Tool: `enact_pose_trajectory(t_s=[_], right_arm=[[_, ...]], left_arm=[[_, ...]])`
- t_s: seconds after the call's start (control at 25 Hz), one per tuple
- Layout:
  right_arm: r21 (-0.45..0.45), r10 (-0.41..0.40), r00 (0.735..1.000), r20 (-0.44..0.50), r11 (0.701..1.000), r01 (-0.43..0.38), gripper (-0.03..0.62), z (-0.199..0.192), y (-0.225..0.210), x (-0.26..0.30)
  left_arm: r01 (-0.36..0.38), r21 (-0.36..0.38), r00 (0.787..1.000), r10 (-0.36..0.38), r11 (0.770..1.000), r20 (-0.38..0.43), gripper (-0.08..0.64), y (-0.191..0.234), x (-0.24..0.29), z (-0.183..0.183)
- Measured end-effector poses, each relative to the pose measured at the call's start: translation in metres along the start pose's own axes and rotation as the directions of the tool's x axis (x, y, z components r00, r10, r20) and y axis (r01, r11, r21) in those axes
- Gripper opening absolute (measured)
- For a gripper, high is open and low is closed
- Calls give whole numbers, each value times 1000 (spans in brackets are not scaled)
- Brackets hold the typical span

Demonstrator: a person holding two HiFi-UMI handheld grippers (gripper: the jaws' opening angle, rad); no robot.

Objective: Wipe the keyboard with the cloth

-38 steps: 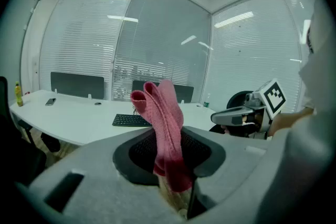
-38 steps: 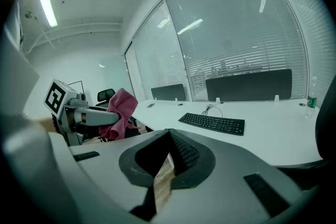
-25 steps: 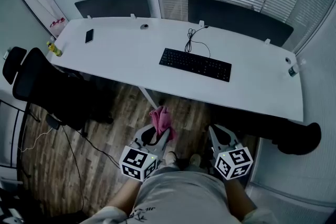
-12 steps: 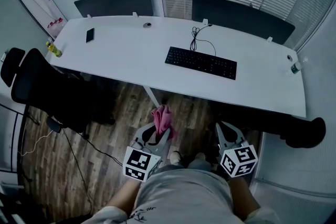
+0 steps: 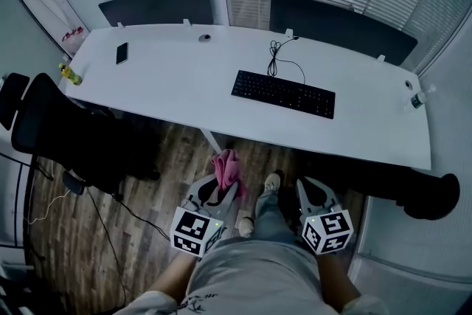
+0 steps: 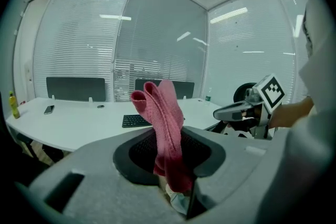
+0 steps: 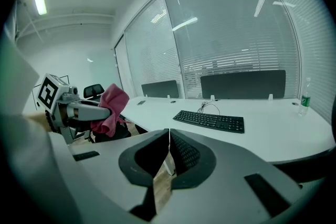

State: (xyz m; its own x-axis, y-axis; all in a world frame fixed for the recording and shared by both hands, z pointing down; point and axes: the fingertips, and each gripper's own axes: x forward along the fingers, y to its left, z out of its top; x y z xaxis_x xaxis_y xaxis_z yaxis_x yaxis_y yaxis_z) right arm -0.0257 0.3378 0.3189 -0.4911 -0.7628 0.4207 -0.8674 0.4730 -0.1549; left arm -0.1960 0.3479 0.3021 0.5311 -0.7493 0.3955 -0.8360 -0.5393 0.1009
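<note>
Gripping the pink cloth (image 5: pixel 227 164) between its jaws, the left hand-held gripper (image 5: pixel 221 189) hangs low in front of the person's waist. The folded fabric stands up out of the jaws, over the wooden floor (image 5: pixel 140 232). The right hand-held gripper (image 5: pixel 313 187) is level with it, its jaws pressed together with nothing between them.

The keyboard (image 5: pixel 282 94) lies on the white counter (image 5: pixel 177 77), well apart from both tools, its cable curling away behind it.

Compared with half a second ago, a shoe (image 5: pixel 271 181) now shows forward between the two grippers, and the counter sits a little differently in the head view. The grippers themselves have barely shifted. That reads as a step toward the counter: the cloth is secured, but wiping has not begun, and the person probably has to get closer before the cloth can reach the keys.
</note>
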Motion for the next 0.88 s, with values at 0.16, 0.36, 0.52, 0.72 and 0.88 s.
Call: enact_pose_trajectory(t_s=[0.16, 0.36, 0.52, 0.72, 0.88], right_arm=[[5, 15, 1000, -2, 1000, -15, 9, 10, -18, 28], [13, 25, 1000, -13, 1000, -25, 9, 29, -57, 75], [16, 37, 999, 5, 999, -37, 9, 63, -91, 112], [28, 29, 999, 21, 999, -29, 9, 92, -136, 144], [45, 28, 1000, 11, 999, -28, 9, 99, -162, 159]], left_arm=[[2, -16, 1000, -2, 1000, -11, 117, 14, 30, 8], [-19, -13, 1000, 18, 1000, -18, 117, 40, 78, 29], [-45, -9, 999, 45, 999, -13, 117, 65, 116, 59], [-61, -13, 998, 61, 998, -16, 117, 82, 160, 87], [-57, -20, 997, 56, 998, -45, 117, 86, 188, 93]])
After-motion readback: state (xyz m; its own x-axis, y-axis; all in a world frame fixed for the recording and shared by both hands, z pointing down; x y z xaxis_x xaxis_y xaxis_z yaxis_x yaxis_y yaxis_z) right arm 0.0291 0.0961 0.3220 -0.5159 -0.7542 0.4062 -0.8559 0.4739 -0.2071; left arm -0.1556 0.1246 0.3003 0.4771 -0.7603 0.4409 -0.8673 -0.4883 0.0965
